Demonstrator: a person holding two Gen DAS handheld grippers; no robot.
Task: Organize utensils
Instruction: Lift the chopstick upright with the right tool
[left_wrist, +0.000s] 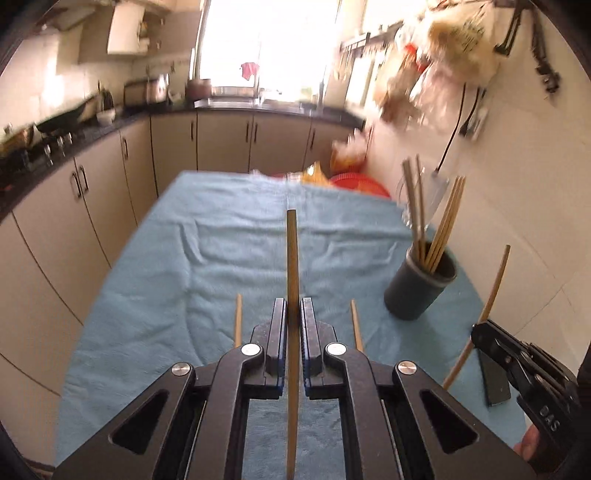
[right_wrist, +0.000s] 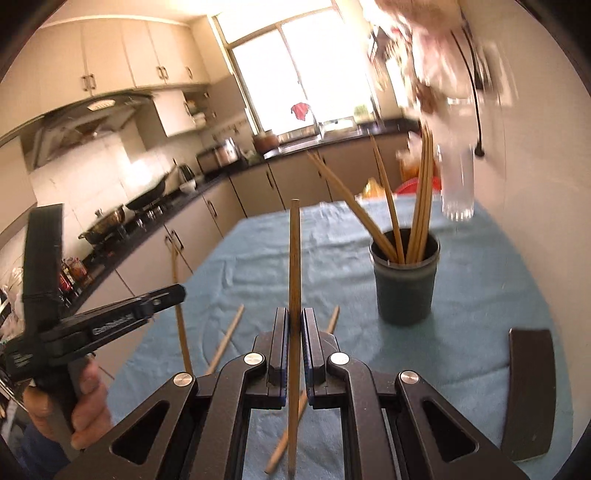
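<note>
On blue cloth: dark cup, 2 loose chopsticks; both claws pinch chopsticks; kitchen blurred, perhaps bags hanging.

Only readable text: white letters "DAS" on the black body of the right gripper, seen at lower right of the left wrist view. Small white print on the left gripper body in the right wrist view is too blurred to read. No other labels legible

A blue cloth and a clear glass.
</note>
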